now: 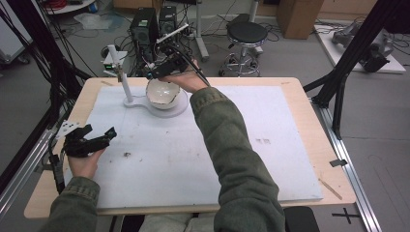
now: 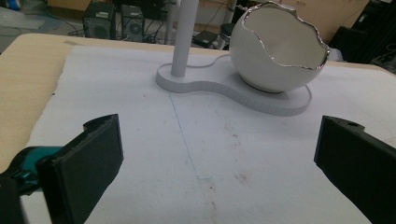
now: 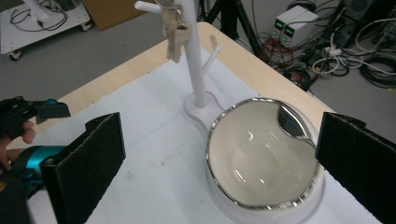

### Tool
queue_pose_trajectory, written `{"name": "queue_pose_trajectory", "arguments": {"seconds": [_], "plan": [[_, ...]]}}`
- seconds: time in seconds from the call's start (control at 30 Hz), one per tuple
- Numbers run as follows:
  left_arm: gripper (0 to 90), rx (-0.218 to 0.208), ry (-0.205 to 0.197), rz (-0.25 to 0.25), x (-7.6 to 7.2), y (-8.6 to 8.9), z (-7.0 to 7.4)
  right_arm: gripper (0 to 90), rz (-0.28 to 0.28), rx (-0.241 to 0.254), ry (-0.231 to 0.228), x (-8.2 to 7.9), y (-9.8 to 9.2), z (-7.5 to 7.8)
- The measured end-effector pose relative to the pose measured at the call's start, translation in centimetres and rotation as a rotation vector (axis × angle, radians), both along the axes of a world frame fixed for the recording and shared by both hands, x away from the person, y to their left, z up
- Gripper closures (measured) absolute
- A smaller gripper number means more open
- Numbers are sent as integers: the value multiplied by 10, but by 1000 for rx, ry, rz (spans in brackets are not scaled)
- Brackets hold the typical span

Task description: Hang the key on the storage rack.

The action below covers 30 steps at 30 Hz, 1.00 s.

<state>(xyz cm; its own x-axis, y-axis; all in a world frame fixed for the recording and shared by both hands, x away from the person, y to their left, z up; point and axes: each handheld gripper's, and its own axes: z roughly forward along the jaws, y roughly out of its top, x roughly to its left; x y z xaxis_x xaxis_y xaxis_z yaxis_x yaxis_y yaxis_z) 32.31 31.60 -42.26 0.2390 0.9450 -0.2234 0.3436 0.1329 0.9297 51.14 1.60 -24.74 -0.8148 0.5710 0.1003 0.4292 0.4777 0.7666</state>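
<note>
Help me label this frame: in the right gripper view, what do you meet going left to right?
Left gripper in the person's hand, bunch of keys hanging on a peg, white stand pole, eggshell-shaped bowl with silver rim.

High view: fixed above near edge of bench (image 1: pixel 309 145), facing forward and down, far enough to take in whole white mat (image 1: pixel 270 145). Left gripper view: low, close over mat, looking level across it toward egg-shaped bowl (image 2: pixel 280 56) at upper right of frame. Right gripper view: close above, tilted down into bowl (image 3: pixel 261 154), lower right of frame. All three share bowl, white post (image 1: pixel 122 77) and stand base (image 1: pixel 133 102).
</note>
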Motion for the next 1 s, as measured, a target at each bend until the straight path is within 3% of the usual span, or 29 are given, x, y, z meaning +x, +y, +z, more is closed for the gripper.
{"name": "queue_pose_trajectory", "arguments": {"seconds": [0.2, 0.53, 1.0], "plan": [[17, 2, 2, -3, 0, 0, 0, 6, -33, -18, -16, -6, -26, 1], [17, 6, 3, -3, 0, -1, 0, 6, -98, 24, 0, -20, -73, -5], [17, 7, 10, -6, -2, -1, 1, 6, -184, 31, -43, -47, -137, -14]]}}
